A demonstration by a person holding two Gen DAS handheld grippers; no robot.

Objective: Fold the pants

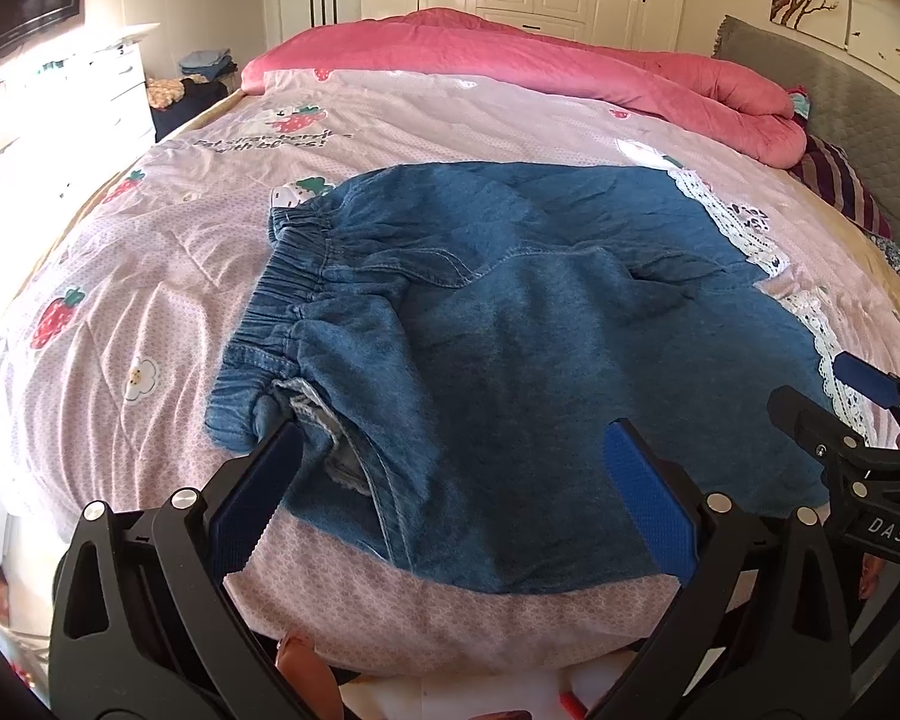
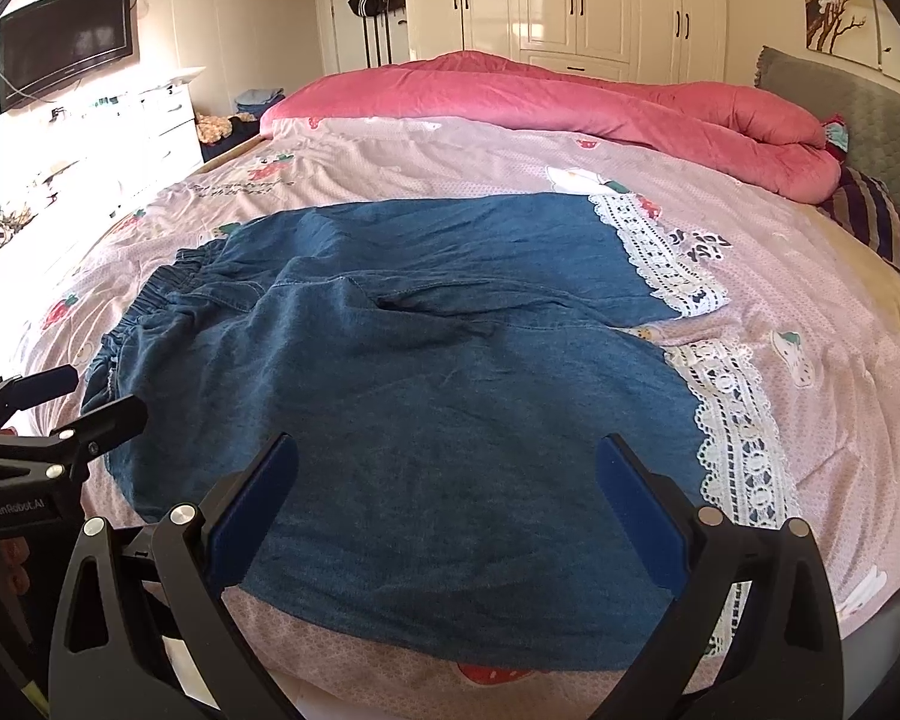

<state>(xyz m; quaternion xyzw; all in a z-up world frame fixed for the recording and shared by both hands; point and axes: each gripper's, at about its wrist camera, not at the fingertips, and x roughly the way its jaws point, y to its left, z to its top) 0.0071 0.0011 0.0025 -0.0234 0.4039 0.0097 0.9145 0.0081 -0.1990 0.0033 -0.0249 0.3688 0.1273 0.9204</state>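
1. The pants (image 1: 510, 312), blue denim with an elastic waistband (image 1: 282, 294) and white lace trim (image 2: 732, 420) at the leg ends, lie spread flat on the bed (image 1: 150, 276), waistband to the left and legs running to the right.
2. The bed carries a pink sheet printed with strawberries; a rolled pink quilt (image 2: 570, 102) lies along its far side, well apart from the pants.
3. The left tool (image 1: 450, 492) hovers over the near edge of the pants close to the waistband, its blue-padded jaws spread wide and gripping nothing.
4. The right tool (image 2: 444, 510) hovers over the near leg, just left of the lace hem, jaws likewise wide apart and empty.
5. Each tool shows at the edge of the other's view, side by side above the near edge of the bed.
6. A wall-mounted television (image 2: 66, 42) and white wardrobes (image 2: 576, 0) stand beyond the bed.
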